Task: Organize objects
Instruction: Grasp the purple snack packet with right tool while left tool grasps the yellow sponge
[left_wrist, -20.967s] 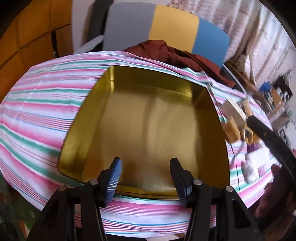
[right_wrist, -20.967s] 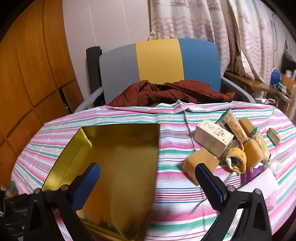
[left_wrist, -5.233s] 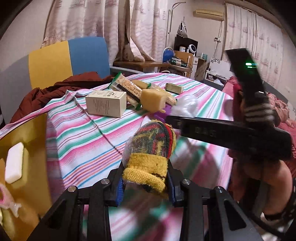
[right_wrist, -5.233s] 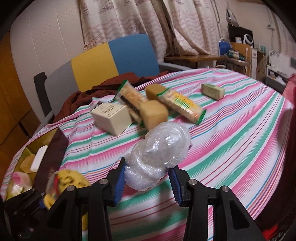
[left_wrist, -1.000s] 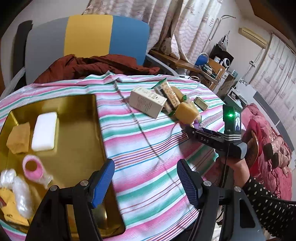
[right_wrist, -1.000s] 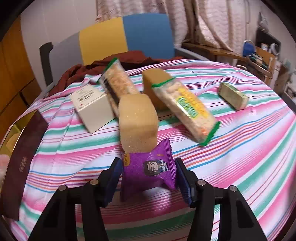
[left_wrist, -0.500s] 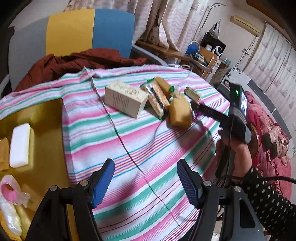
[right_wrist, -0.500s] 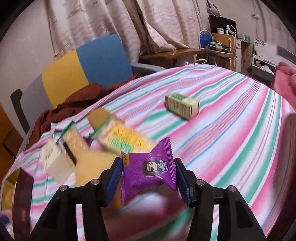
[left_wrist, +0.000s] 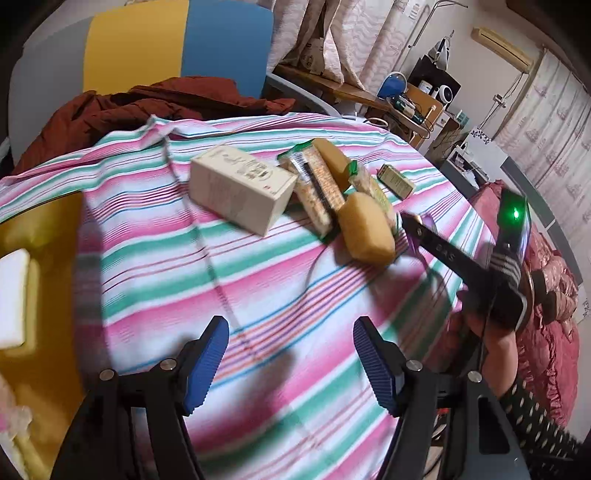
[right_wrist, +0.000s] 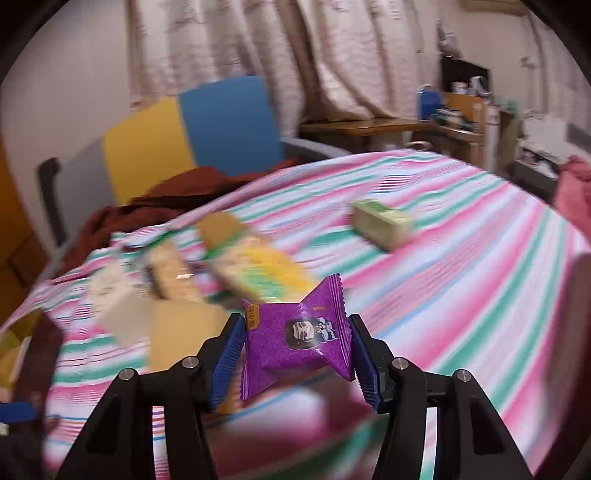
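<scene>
Striped tablecloth (left_wrist: 155, 258), white box (left_wrist: 240, 188), sponge (left_wrist: 365, 229), chair (left_wrist: 147, 44)

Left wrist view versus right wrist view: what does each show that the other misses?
Only the left wrist view shows the gold tray with a white block in it, the left gripper open and empty, and the hand carrying the right gripper.

Only the right wrist view shows the purple packet face-on, squeezed between the right gripper pads.

Both show the striped cloth, white box, sponge, small green box and chair.
</scene>
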